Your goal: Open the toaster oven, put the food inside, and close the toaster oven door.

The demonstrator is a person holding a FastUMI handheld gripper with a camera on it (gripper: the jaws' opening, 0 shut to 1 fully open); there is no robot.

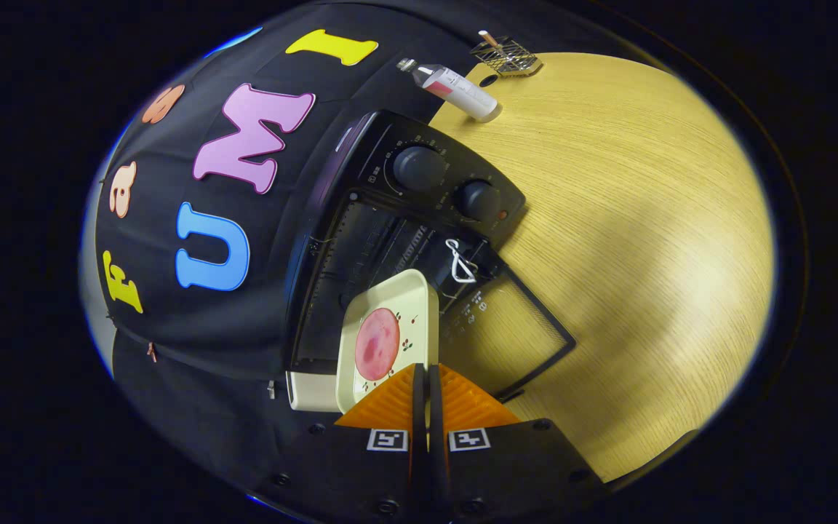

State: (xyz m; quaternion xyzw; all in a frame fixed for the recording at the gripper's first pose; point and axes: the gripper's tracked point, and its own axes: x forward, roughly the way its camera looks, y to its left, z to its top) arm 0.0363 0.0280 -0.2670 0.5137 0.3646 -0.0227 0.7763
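We see our claw [428, 386] pinching the near rim of the cream tray [390, 331] that carries a pink slice of meat [377, 343]; the tray's far end enters the open toaster oven [419, 211] at twelve o'clock, its glass door [510, 331] lying on the desk [644, 255] at one o'clock.

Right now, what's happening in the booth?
A person's handheld gripper is shut on the near edge of a cream tray carrying a pink round slice of food. The tray is tilted, its far end at the mouth of the black toaster oven, whose glass door is already open, lying out over the wooden table. The tray is not fully inside yet, so pushing it in and closing the door remain.
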